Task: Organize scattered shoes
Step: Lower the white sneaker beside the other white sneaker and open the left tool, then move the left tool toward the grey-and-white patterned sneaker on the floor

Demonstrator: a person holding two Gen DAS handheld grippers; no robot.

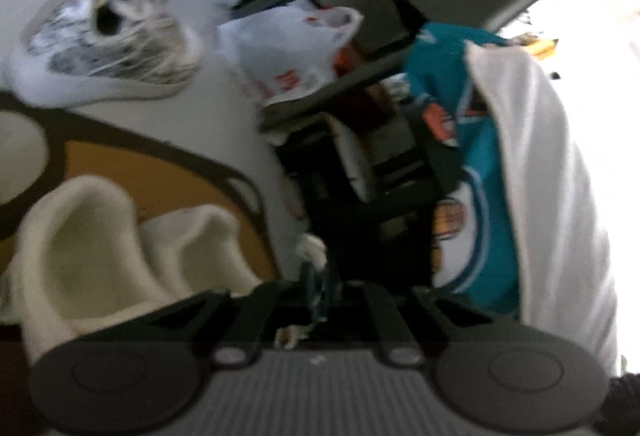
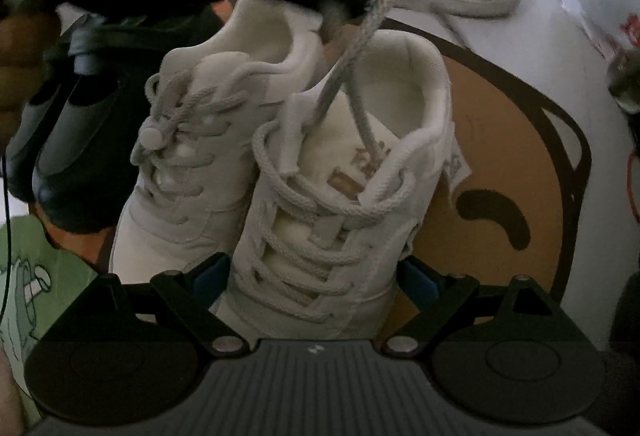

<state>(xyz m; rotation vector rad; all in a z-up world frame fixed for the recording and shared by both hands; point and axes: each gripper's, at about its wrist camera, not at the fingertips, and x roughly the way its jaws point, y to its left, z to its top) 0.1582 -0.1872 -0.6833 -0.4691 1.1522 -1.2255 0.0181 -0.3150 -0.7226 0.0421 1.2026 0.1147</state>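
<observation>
While right gripper [image 2: 312,276] points steeply down, jaws wide astride white sneaker [image 2: 320,204]; left gripper [image 1: 316,292] jaws narrow, lace [image 1: 312,256] between

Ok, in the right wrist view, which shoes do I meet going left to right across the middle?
Dark grey slip-on shoes → white lace-up sneaker with a round lace toggle → white lace-up sneaker with a gold tongue label, sitting between the right gripper's open jaws.

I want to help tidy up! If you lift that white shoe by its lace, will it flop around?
Probably. The lace looks soft, so the white shoe would likely dangle and swing. Its padded collar and thick sole hold their shape, so gripping its sides seems steadier.
</observation>
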